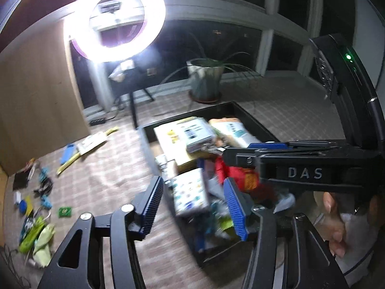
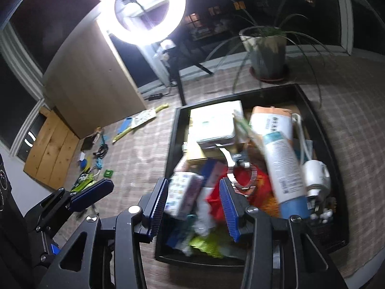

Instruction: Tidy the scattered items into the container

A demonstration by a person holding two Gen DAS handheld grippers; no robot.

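A black container (image 1: 250, 118) on the checked floor mat holds many items: boxes, a red pack (image 1: 228, 168) and a patterned box (image 1: 190, 192). It also shows in the right wrist view (image 2: 320, 125), with a tall white and blue tube (image 2: 284, 163). My left gripper (image 1: 195, 207) is open and empty above the container's near end. My right gripper (image 2: 195, 207) is open and empty above the container; it also shows in the left wrist view (image 1: 264, 149). Several scattered items (image 1: 38, 207) lie on the mat far left, also in the right wrist view (image 2: 96, 159).
A bright ring light (image 1: 115, 21) on a stand is behind the mat. A potted plant (image 1: 207, 77) stands beyond the container. A wooden cabinet (image 1: 36, 91) is at the left. A power strip (image 1: 97, 120) lies by the stand. Flat packets (image 1: 89, 144) lie near the cabinet.
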